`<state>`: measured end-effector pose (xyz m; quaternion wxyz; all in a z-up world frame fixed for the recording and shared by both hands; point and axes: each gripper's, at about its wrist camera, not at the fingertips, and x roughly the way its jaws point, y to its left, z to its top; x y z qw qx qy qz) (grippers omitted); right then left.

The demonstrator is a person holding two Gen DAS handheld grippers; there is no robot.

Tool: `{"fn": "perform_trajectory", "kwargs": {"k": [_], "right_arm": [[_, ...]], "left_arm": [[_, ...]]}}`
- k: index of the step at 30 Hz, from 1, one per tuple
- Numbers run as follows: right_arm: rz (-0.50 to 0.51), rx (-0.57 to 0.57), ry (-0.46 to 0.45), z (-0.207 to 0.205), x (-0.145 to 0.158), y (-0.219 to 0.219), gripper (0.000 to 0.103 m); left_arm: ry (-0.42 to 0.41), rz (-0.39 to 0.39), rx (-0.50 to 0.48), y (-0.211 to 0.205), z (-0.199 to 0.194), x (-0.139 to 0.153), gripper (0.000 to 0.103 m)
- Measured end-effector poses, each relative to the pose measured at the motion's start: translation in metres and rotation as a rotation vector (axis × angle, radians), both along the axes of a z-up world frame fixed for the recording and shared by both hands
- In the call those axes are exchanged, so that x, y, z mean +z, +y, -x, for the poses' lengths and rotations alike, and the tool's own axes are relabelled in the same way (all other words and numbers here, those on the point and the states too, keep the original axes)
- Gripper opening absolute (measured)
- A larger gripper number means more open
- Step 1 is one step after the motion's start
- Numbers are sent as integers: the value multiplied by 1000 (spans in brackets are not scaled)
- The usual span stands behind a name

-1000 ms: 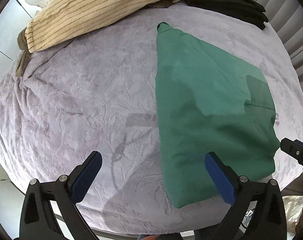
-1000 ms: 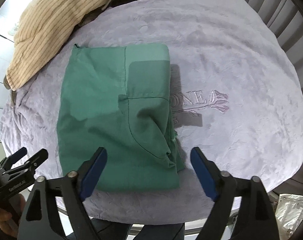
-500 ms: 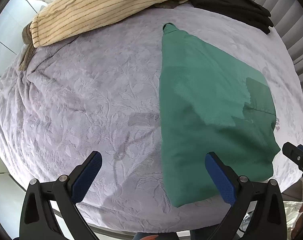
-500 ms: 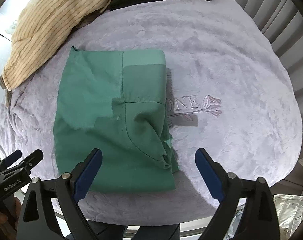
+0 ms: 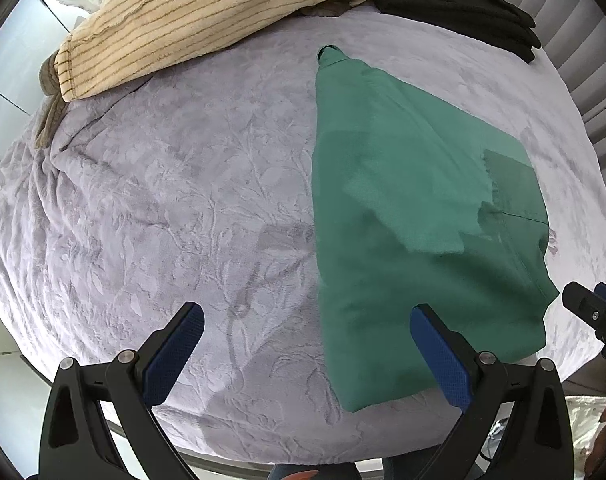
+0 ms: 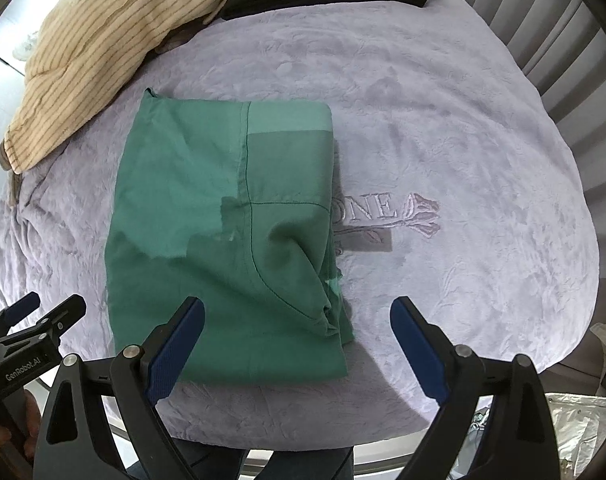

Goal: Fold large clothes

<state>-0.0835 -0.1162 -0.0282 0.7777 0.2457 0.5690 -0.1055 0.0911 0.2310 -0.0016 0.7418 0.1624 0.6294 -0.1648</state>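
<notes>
A green garment (image 6: 227, 240) lies folded into a rectangle on the lilac blanket (image 6: 463, 152); it also shows in the left wrist view (image 5: 403, 216) at the right. My left gripper (image 5: 303, 348) is open and empty, above the blanket beside the garment's near left corner. My right gripper (image 6: 297, 344) is open and empty, above the garment's near right corner. Each gripper shows at the edge of the other's view.
A cream striped garment (image 5: 207, 16) and a stack of black folded clothes (image 5: 463, 8) lie at the far side of the blanket (image 5: 143, 200). The blanket's near edge drops off just below both grippers. Embroidered lettering (image 6: 379, 208) lies right of the green garment.
Both grippers have drawn back and up a little from the green garment; it lies as before. Both stay open.
</notes>
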Motion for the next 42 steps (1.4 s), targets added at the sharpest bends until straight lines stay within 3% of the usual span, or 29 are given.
{"fn": "perform_trajectory", "kwargs": {"k": [42], "right_arm": [[16, 20, 14, -9, 0, 1, 95]], "left_arm": [[7, -7, -20, 3, -6, -3, 103]]}}
